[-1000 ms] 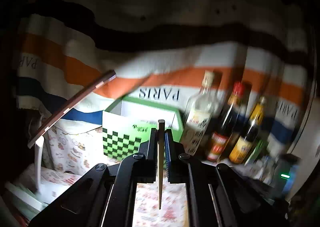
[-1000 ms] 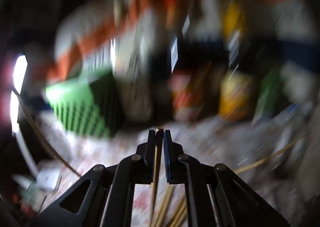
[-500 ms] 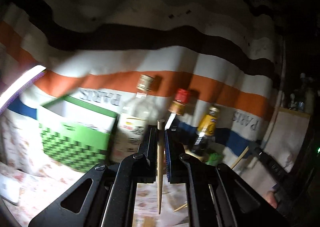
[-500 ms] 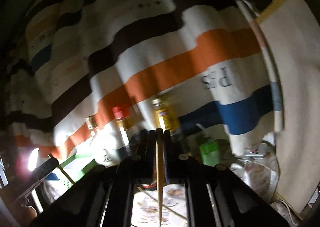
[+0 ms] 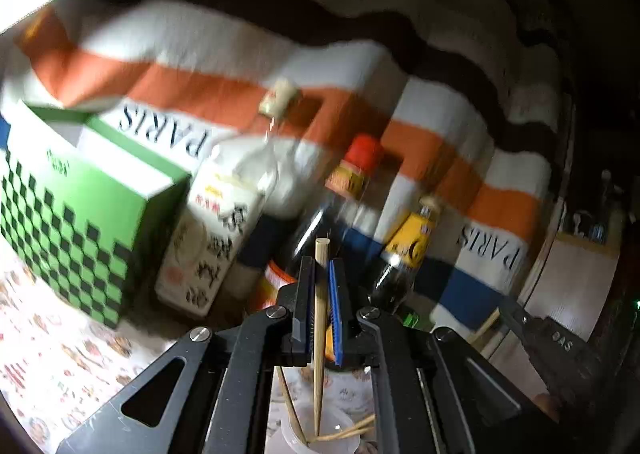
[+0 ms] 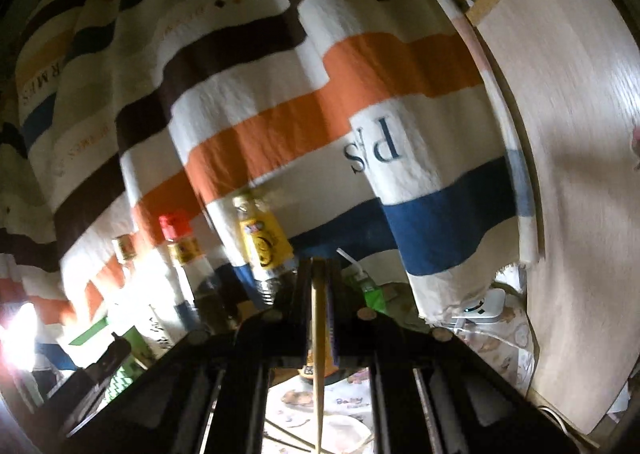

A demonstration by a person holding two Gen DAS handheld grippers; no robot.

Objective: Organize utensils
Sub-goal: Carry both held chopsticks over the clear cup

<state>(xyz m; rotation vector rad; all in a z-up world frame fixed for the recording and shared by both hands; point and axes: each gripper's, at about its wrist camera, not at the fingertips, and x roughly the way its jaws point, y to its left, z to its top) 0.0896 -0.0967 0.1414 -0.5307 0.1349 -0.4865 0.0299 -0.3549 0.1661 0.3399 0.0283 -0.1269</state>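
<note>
My left gripper (image 5: 320, 266) is shut on a wooden chopstick (image 5: 319, 334) that hangs upright, its lower tip inside a clear plastic cup (image 5: 320, 440) holding a few other chopsticks (image 5: 348, 430). My right gripper (image 6: 319, 268) is shut on another wooden chopstick (image 6: 319, 366) that also hangs upright over a pale cup or dish (image 6: 340, 430) at the bottom of the right wrist view. The right gripper's body (image 5: 532, 334) shows at the right edge of the left wrist view.
A green checkered box (image 5: 80, 221) stands at the left. Beside it are a white-labelled bottle (image 5: 216, 238), a red-capped dark bottle (image 5: 344, 189) and a yellow-labelled bottle (image 5: 412, 242). A striped towel (image 5: 360, 65) hangs behind. A small green carton (image 6: 370, 290) and a wooden panel (image 6: 568, 173) are at the right.
Both grippers swung right and came lower, still gripping their chopsticks. The left chopstick's tip now sits in the cup. The box and bottles look closer.
</note>
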